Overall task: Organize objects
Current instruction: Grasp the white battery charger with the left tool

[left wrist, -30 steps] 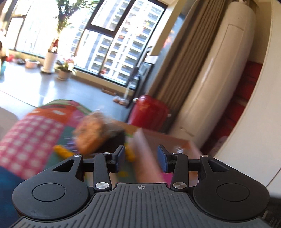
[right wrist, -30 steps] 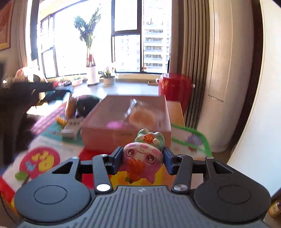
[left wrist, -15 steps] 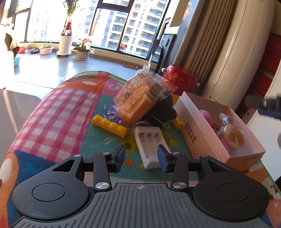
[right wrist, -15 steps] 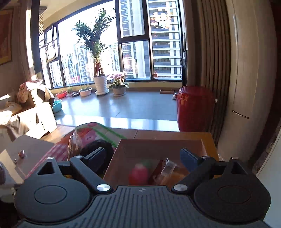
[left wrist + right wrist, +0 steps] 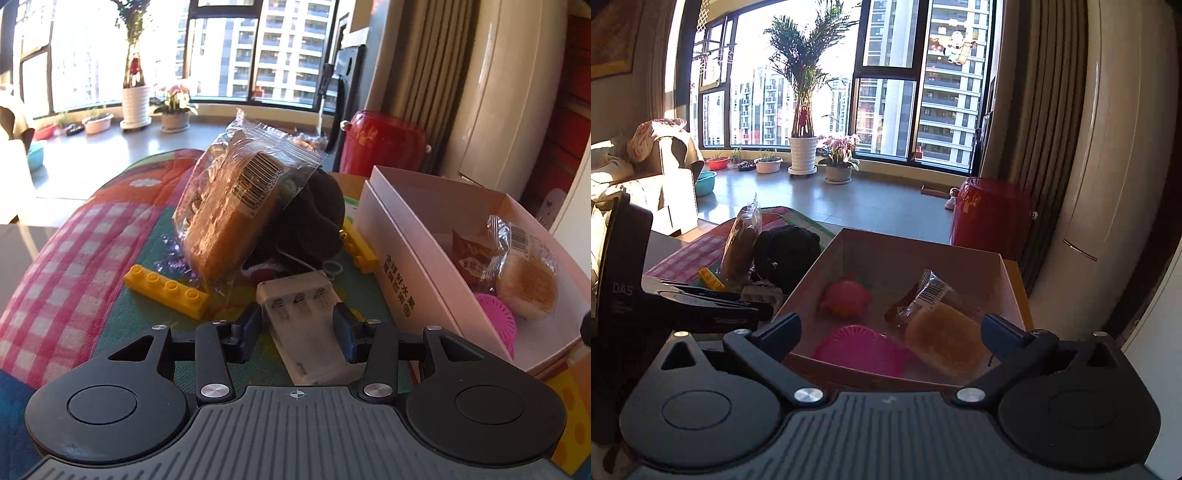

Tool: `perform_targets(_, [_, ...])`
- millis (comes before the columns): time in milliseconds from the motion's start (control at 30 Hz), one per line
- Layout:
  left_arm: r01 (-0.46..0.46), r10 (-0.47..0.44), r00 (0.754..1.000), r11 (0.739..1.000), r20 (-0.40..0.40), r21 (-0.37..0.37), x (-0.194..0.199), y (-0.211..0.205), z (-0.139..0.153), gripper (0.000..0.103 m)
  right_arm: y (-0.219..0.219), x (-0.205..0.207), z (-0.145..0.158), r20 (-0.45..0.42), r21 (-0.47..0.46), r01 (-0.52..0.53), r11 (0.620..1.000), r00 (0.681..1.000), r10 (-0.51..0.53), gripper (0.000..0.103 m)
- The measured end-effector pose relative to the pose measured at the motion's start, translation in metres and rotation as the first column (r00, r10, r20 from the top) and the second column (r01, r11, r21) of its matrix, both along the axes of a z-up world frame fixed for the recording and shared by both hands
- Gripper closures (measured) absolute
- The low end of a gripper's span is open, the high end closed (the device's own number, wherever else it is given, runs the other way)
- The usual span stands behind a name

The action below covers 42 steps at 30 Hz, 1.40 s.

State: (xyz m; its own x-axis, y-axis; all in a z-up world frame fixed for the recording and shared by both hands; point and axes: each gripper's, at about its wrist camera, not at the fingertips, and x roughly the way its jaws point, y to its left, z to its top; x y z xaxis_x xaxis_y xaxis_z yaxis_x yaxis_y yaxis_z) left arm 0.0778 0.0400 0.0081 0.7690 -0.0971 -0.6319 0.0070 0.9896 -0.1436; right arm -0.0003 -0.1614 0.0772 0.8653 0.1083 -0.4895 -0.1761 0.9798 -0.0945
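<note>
A pink cardboard box [image 5: 397,258] lies on the colourful mat; in the right wrist view the box [image 5: 916,254] holds a wrapped bun [image 5: 943,339], a pink round lid [image 5: 860,349] and a pink plush toy [image 5: 844,299]. My left gripper [image 5: 297,330] is open, its fingers either side of a white battery holder [image 5: 310,332] without touching it. Behind it a bagged bread [image 5: 232,210] leans on a black pouch [image 5: 314,218], with a yellow brick [image 5: 164,290] in front. My right gripper [image 5: 892,332] is wide open and empty above the box's near edge.
A second yellow brick [image 5: 360,245] lies by the box's left wall. A red stool [image 5: 991,214] and a tall white air conditioner [image 5: 1108,155] stand behind the table. The left gripper's body [image 5: 676,302] shows at the left of the right wrist view.
My right gripper opened and let the pink plush toy fall into the box. My left gripper swung down to the mat and closed in on the battery holder.
</note>
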Motion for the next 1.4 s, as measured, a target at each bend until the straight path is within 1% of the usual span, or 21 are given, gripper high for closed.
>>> perform_targets(67, [0.001, -0.002, 1.0, 0.997, -0.01, -0.079, -0.001, 0.007, 0.001, 0.056, 0.002, -0.002, 0.001, 0.009, -0.01, -0.004, 1.0, 1.0, 0.004, 0.0])
perform_targets(133, [-0.004, 0.0, 1.0, 0.985, -0.022, -0.174, -0.001, 0.019, 0.0, 0.056, 0.004, -0.006, 0.003, 0.028, -0.026, -0.009, 1.0, 1.0, 0.01, 0.0])
perform_targets(167, [-0.005, 0.001, 1.0, 0.98, -0.022, -0.199, -0.002, 0.023, -0.001, 0.057, 0.005, -0.009, 0.005, 0.037, -0.031, -0.011, 0.999, 0.999, 0.012, 0.0])
perform_targets(200, [-0.006, 0.002, 1.0, 0.979, -0.02, -0.205, -0.002, 0.027, -0.002, 0.059, 0.005, -0.012, 0.005, 0.045, -0.032, -0.012, 0.999, 0.999, 0.013, 0.0])
perform_targets(267, [0.013, -0.014, 1.0, 0.986, -0.006, -0.168, -0.006, 0.026, -0.004, 0.064, 0.005, -0.015, 0.006, 0.051, -0.026, -0.012, 1.0, 0.999, 0.013, 0.0])
perform_targets(333, [0.049, -0.048, 0.999, 0.995, 0.015, -0.083, -0.011, 0.018, -0.006, 0.066, 0.005, -0.02, 0.006, 0.049, -0.016, -0.015, 1.0, 0.999, 0.016, 0.0])
perform_targets(400, [0.091, -0.091, 0.995, 0.996, 0.031, -0.012, -0.019, 0.012, -0.005, 0.067, 0.006, -0.026, 0.004, 0.051, -0.019, -0.019, 1.0, 0.999, 0.02, 0.0])
perform_targets(533, [0.16, -0.161, 0.986, 0.986, 0.033, 0.038, -0.036, 0.016, -0.003, 0.067, 0.008, -0.042, -0.002, 0.064, -0.06, -0.016, 0.998, 0.998, 0.02, 0.0])
perform_targets(667, [0.207, -0.211, 0.977, 0.973, 0.025, 0.101, -0.061, 0.028, 0.0, 0.067, 0.003, -0.055, -0.015, 0.032, -0.057, -0.013, 0.998, 0.999, 0.015, 0.0])
perform_targets(767, [0.245, -0.246, 0.969, 0.964, -0.001, 0.107, -0.074, 0.043, 0.003, 0.067, -0.001, -0.059, -0.029, -0.01, -0.032, 0.0, 0.999, 1.0, 0.0, 0.0])
perform_targets(800, [0.25, -0.25, 0.968, 0.965, -0.015, 0.083, -0.074, 0.049, 0.004, 0.067, -0.002, -0.059, -0.034, -0.024, -0.022, 0.005, 1.0, 1.0, -0.006, 0.0])
perform_targets(867, [0.234, -0.234, 0.971, 0.972, -0.05, -0.008, -0.071, 0.059, 0.006, 0.067, -0.003, -0.059, -0.046, -0.059, 0.001, 0.016, 1.0, 0.998, -0.016, 0.0])
perform_targets(967, [0.175, -0.189, 0.977, 0.975, -0.096, -0.136, -0.06, 0.068, 0.006, 0.059, -0.003, -0.054, -0.057, -0.091, 0.014, 0.039, 0.999, 0.995, -0.038, 0.0])
perform_targets(1000, [0.166, -0.186, 0.977, 0.971, -0.107, -0.175, -0.055, 0.069, 0.006, 0.051, -0.004, -0.053, -0.057, -0.094, 0.019, 0.043, 0.999, 0.995, -0.041, 0.0])
perform_targets(1033, [0.159, -0.184, 0.976, 0.966, -0.114, -0.203, -0.052, 0.069, 0.006, 0.044, -0.006, -0.054, -0.056, -0.089, 0.032, 0.044, 0.999, 0.995, -0.041, 0.0])
perform_targets(1067, [0.151, -0.18, 0.977, 0.964, -0.118, -0.22, -0.05, 0.068, 0.006, 0.042, -0.008, -0.054, -0.056, -0.089, 0.044, 0.043, 0.998, 0.995, -0.039, 0.0])
perform_targets(1100, [0.146, -0.176, 0.977, 0.963, -0.121, -0.225, -0.048, 0.066, 0.005, 0.036, -0.01, -0.055, -0.056, -0.094, 0.055, 0.045, 0.998, 0.995, -0.039, 0.0])
perform_targets(1167, [0.15, -0.179, 0.977, 0.964, -0.12, -0.22, -0.046, 0.059, 0.005, 0.027, -0.012, -0.054, -0.057, -0.102, 0.071, 0.05, 0.996, 0.994, -0.043, 0.0])
perform_targets(1233, [0.154, -0.182, 0.976, 0.966, -0.123, -0.206, -0.044, 0.049, 0.005, 0.012, -0.012, -0.054, -0.058, -0.104, 0.076, 0.053, 0.996, 0.994, -0.045, 0.0])
perform_targets(1300, [0.157, -0.18, 0.976, 0.972, -0.121, -0.175, -0.043, 0.039, 0.004, 0.006, -0.011, -0.055, -0.058, -0.106, 0.076, 0.05, 0.996, 0.994, -0.041, 0.0])
perform_targets(1400, [0.18, -0.182, 0.978, 0.983, -0.103, -0.033, -0.049, 0.018, 0.002, 0.006, -0.011, -0.056, -0.058, -0.096, 0.072, 0.049, 0.996, 0.994, -0.042, 0.0])
